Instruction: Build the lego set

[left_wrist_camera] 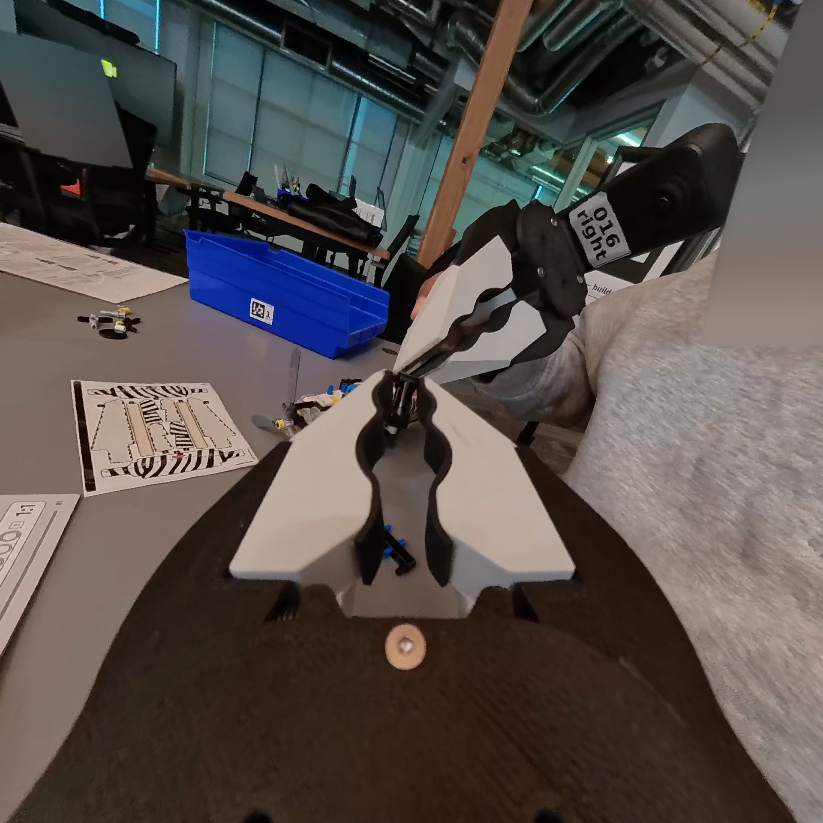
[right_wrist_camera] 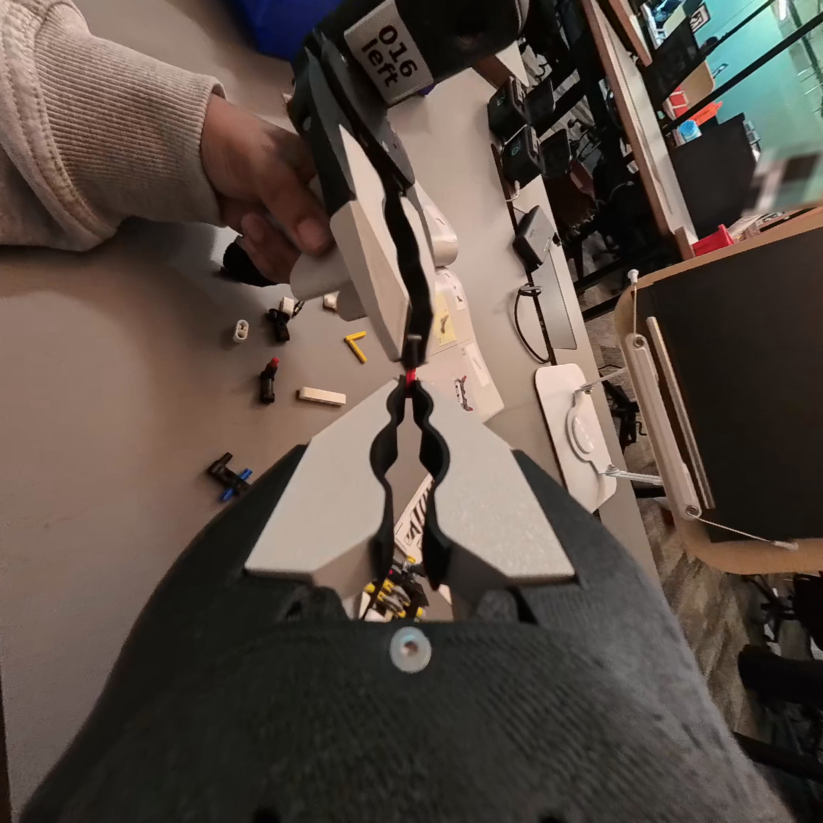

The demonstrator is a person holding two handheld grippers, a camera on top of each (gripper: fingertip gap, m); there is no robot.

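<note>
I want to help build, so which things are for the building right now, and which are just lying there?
In use: left tool, gripping a black piece; right tool, gripping a red piece.
Lying about: yellow angle piece, white bar, striped sticker sheet, blue bin.

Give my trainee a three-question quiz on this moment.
1. True or false: the left hand-held gripper and right hand-held gripper meet tip to tip above the table.
2. What colour is the small pin in the right one's tips?
3. The blue bin stands: A) on the table, B) on the floor, C) in a gripper.

Key: 1 true; 2 red; 3 A.
</note>
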